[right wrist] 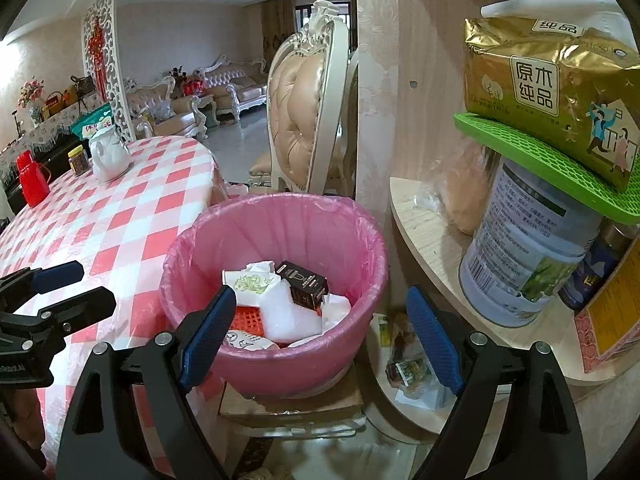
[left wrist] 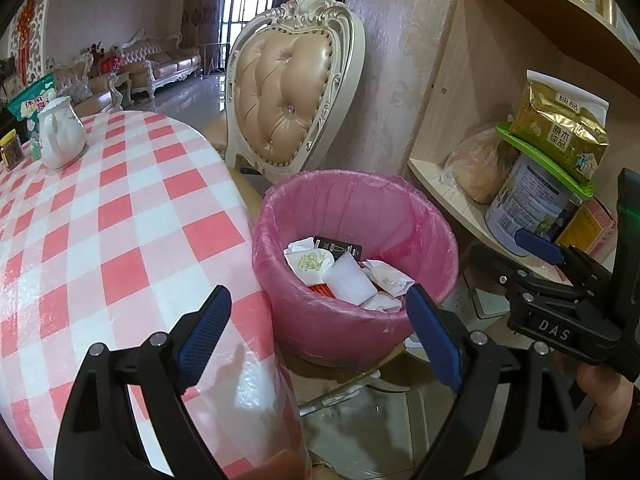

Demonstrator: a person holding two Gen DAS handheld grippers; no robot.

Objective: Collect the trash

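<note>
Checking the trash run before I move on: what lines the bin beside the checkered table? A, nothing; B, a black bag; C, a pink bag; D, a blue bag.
C: a pink bag drapes over the bin's rim, with wrappers and a small black box inside.

one pink-lined trash bin (right wrist: 276, 236), one white jug (right wrist: 109, 154), one tufted chair (left wrist: 292, 96), two hand-held grippers

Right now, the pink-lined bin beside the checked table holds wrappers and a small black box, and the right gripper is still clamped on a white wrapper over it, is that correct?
Not quite: the right gripper holds nothing; its jaws stand open and empty above the pink-lined bin, as the right wrist view shows. The wrappers and small black box do lie in the bin beside the checked table.
</note>
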